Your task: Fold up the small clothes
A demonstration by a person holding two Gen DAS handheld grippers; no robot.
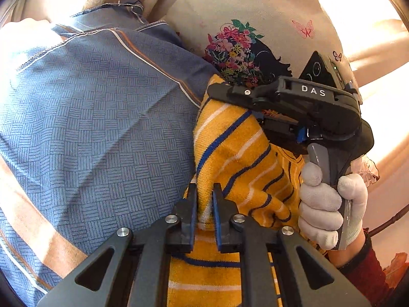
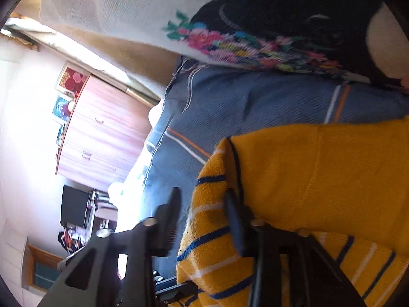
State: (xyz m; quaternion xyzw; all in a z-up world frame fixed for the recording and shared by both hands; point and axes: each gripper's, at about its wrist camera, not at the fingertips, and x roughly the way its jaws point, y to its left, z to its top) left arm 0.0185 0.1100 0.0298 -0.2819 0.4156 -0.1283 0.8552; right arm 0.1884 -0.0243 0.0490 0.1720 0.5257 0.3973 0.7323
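Here's the left gripper (image 1: 204, 204) low in its own view, jaws drawn nearly together and pinching a fold of the yellow striped garment (image 1: 230, 153), which bunches up between the blue pads (image 1: 194, 204) and runs on underneath the gripper. That yellow piece, with its blue and white stripes, lies on top of a blue checked garment (image 1: 89, 115) spread wide to the left, and beyond both sits a cream garment (image 1: 242, 12) printed with bright flowers and a dark figure. Over on the right, a white-gloved hand (image 1: 329, 204) (red sleeve (image 1: 365, 268) showing at the wrist) grips the handle of the right gripper (image 2: 202, 204), which reaches in over the upper corner of the yellow garment. From the right wrist camera, blurred as it is, those jaws stand apart with the hemmed edge of the yellow cloth rising between them; one finger is right against the cloth, the other looks clear of it over the blue fabric. Off to the side, a wooden cupboard (image 2: 102, 133) stands against a pale wall.
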